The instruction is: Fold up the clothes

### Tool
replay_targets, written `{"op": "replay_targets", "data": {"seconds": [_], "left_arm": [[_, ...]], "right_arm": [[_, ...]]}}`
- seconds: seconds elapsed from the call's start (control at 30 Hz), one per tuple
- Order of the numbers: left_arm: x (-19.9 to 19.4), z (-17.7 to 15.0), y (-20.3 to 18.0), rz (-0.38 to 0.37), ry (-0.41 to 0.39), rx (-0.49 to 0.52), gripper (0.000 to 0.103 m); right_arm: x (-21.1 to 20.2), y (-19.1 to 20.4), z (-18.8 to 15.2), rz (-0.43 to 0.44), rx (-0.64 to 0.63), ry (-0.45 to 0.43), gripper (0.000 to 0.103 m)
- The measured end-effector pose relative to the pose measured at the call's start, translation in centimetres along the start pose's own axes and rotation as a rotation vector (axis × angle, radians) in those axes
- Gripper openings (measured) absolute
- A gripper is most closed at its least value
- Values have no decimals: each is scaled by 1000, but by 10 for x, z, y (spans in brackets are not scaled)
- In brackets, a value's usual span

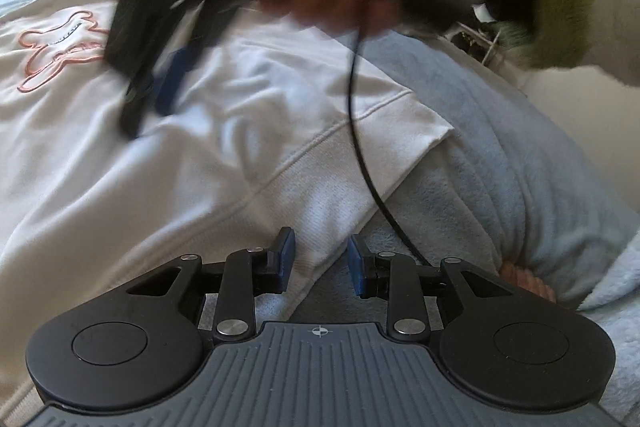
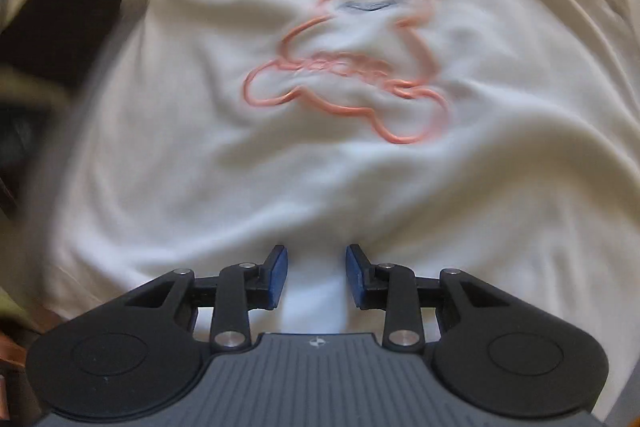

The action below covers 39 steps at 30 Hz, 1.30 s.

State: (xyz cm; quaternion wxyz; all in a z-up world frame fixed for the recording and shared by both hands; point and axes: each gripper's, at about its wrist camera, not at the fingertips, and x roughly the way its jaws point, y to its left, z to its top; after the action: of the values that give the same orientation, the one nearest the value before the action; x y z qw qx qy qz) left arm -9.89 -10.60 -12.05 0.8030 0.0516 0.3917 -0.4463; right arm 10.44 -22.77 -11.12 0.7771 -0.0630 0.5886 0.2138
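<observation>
Garment: a white sweatshirt (image 2: 224, 155) with a pink bear outline (image 2: 352, 55) lies spread, print up, on a pale blue blanket (image 1: 500, 155); its hem corner (image 1: 424, 131) points toward the blanket's edge.

Left claw: the left gripper (image 1: 321, 261) hovers low over the hem, jaws apart, nothing between them.

Right claw: the right gripper (image 2: 316, 275) sits over the lower body of the sweatshirt, jaws apart, white cloth showing in the gap but not pinched.

Stage: cloth flat and wrinkled fits both a garment laid out for folding and one opened again; the pictures do not settle which.

Risk, cable: a black cable (image 1: 356, 131) hangs across the hem in front of the left gripper; a closing jaw could catch it with the fabric.

Risk, collision: the right gripper, blurred with motion, sweeps close above the sweatshirt in the left view; crossing paths could knock tools together.

Risk, grip: soft ripples may let a jaw take one layer only.

Room: open blanket lies beyond the hem corner; the blanket's edge drops away to the right.
</observation>
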Motion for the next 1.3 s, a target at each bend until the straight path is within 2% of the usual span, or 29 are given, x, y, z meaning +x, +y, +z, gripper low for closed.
{"op": "replay_targets", "data": {"seconds": [0.03, 0.13, 0.17, 0.2, 0.23, 0.33, 0.37, 0.43, 0.53, 0.57, 0.63, 0.7, 0.77, 0.83, 0.93, 0.97, 1.07, 1.3], "left_arm": [[0, 0, 0, -2, -1, -3, 28], [0, 0, 2, -10, -2, -15, 28], [0, 0, 2, -12, -2, -20, 28], [0, -1, 3, -15, -3, -25, 28], [0, -1, 4, -17, -3, -29, 28], [1, 0, 7, -32, -3, -53, 28], [2, -1, 6, -32, -4, -53, 28], [4, -1, 4, -32, -6, -53, 28], [4, -3, 1, -25, -14, -41, 28], [4, -3, 1, -23, -16, -42, 28], [5, -2, 0, -23, -16, -44, 28], [4, -1, 1, -28, -13, -50, 28], [4, 0, 3, -36, -10, -60, 28], [2, 0, 5, -39, -10, -67, 28], [2, -1, 2, -31, -15, -55, 28], [2, -1, 1, -27, -16, -50, 28], [1, -2, 0, -25, -17, -50, 28], [0, -1, 5, -43, -13, -73, 28]], "right_arm": [[3, 0, 8, -8, 1, -28, 35], [-5, -22, 39, -24, 138, -188, 33], [-10, -28, 46, -91, 168, -212, 35], [-14, -29, 49, -123, 182, -200, 35], [-19, -27, 48, -100, 170, -179, 35], [-27, -2, 33, 62, 103, -95, 35], [-23, 12, 28, 118, 68, -33, 35], [-3, 33, 24, 145, 0, 36, 35], [17, 43, 43, 99, -32, -67, 33], [17, 35, 55, 108, 32, -130, 32], [12, 21, 71, 129, 146, -192, 32], [0, 21, 75, 152, 133, -176, 34], [-15, 40, 65, 183, -9, -140, 35], [-12, 63, 52, 257, -122, -63, 36], [17, 103, 45, 276, -269, 28, 36], [30, 111, 49, 247, -289, 7, 36], [34, 117, 73, 266, -218, -136, 35], [48, 142, 83, 360, -247, -161, 36]]}}
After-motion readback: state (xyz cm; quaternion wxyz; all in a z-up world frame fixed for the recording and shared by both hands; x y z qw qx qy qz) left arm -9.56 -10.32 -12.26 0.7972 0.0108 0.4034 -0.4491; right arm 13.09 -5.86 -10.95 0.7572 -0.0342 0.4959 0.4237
